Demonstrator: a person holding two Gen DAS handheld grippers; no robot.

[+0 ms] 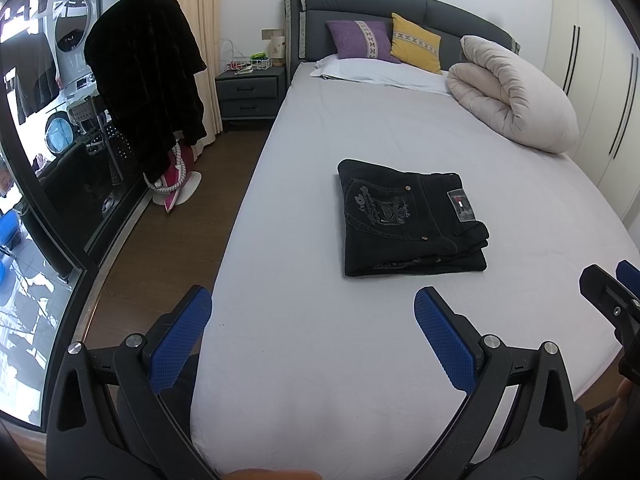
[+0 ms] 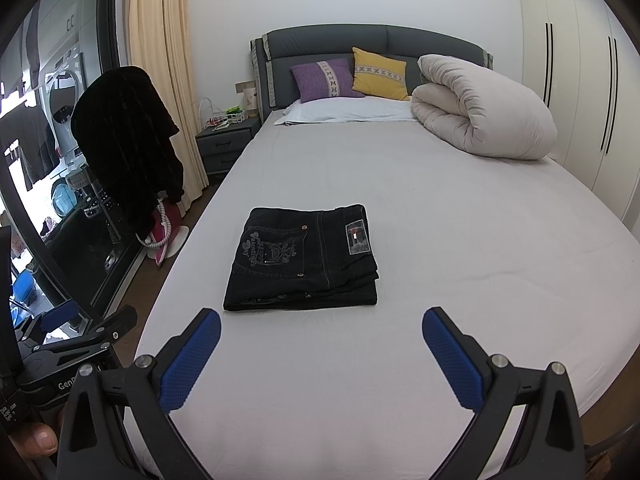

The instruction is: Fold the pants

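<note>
Left wrist view shows the left gripper [image 1: 314,316] with its blue-padded fingers [image 1: 182,340] spread wide and nothing between them, raised above the foot end of the bed [image 1: 304,380], near its left edge. The pants [image 1: 412,224], black and folded into a compact rectangle with the embroidered back pocket and waistband patch facing up, lie flat on the pale sheet in the middle of the bed, well apart from both grippers. In the right wrist view the right gripper [image 2: 322,330] is likewise spread wide and holds nothing, also above the foot end; the pants [image 2: 306,258] sit just beyond its left finger. Toward the head of the bed, a rolled duvet [image 2: 484,114] rests along the right edge, and a purple cushion [image 2: 326,78] and a yellow cushion [image 2: 380,74] lean against the headboard [image 2: 372,42]. A dark garment [image 1: 148,88] hangs beside the bed's left edge.
</note>
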